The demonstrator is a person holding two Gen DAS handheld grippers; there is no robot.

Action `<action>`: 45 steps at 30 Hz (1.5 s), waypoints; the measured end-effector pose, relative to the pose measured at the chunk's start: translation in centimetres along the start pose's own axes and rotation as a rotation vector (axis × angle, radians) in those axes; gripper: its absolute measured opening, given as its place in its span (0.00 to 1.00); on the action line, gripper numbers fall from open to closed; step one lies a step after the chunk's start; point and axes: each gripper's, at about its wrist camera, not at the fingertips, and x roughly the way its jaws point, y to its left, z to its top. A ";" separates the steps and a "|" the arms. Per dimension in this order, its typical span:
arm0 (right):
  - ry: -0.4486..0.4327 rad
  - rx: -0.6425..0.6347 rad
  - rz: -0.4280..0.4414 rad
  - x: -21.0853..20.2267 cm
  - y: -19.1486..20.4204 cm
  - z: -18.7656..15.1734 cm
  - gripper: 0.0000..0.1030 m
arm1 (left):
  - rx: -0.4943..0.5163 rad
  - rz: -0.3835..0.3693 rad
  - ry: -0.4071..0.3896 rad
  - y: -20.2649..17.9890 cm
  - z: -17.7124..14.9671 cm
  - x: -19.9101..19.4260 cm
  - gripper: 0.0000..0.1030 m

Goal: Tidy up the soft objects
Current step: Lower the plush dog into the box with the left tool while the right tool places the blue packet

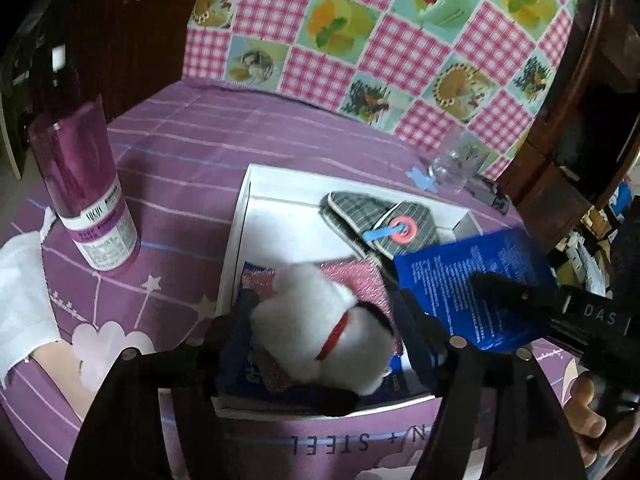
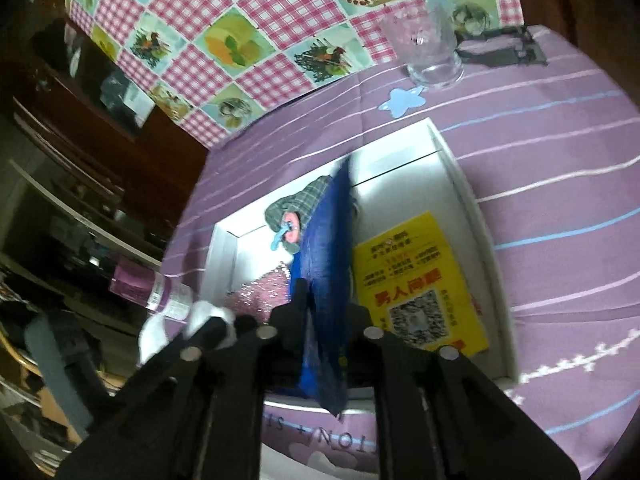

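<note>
Grippers both hover over the white box [image 1: 236, 236] on the purple cloth [image 1: 180, 152] — left gripper [image 1: 320, 344] clamps a white plush toy [image 1: 320, 320] above the box's near end, over a pink glittery pad [image 1: 360, 276]. Right gripper [image 2: 324, 320] pinches a blue packet [image 2: 326, 264] held on edge — grey checked slippers [image 1: 376, 220] lie at the far right, a yellow leaflet [image 2: 416, 284] on the box floor

A purple striped tablecloth [image 1: 192, 136] covers the table. At its far edge hangs a pink gingham patchwork cloth [image 1: 400, 20]. Dark wooden cabinets [image 2: 100, 128], possibly shelving, stand alongside in dim light.
</note>
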 end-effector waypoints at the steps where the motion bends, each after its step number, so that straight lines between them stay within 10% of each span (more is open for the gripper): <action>1: -0.006 -0.022 -0.031 -0.5 0.3 0.1 0.25 | 0.002 0.000 -0.007 -0.1 0.1 -0.3 0.68; 3: -0.009 -0.038 -0.054 -1.3 0.6 0.2 0.42 | 0.012 -0.006 -0.029 -0.4 0.4 -1.2 0.70; 12: -0.049 -0.106 -0.102 -4.7 2.1 0.2 0.53 | 0.060 0.000 -0.093 -1.9 0.9 -3.6 0.73; 45: 0.064 -0.132 -0.015 -7.8 2.0 0.0 0.53 | 0.219 0.128 -0.159 -6.3 -1.0 -5.4 0.75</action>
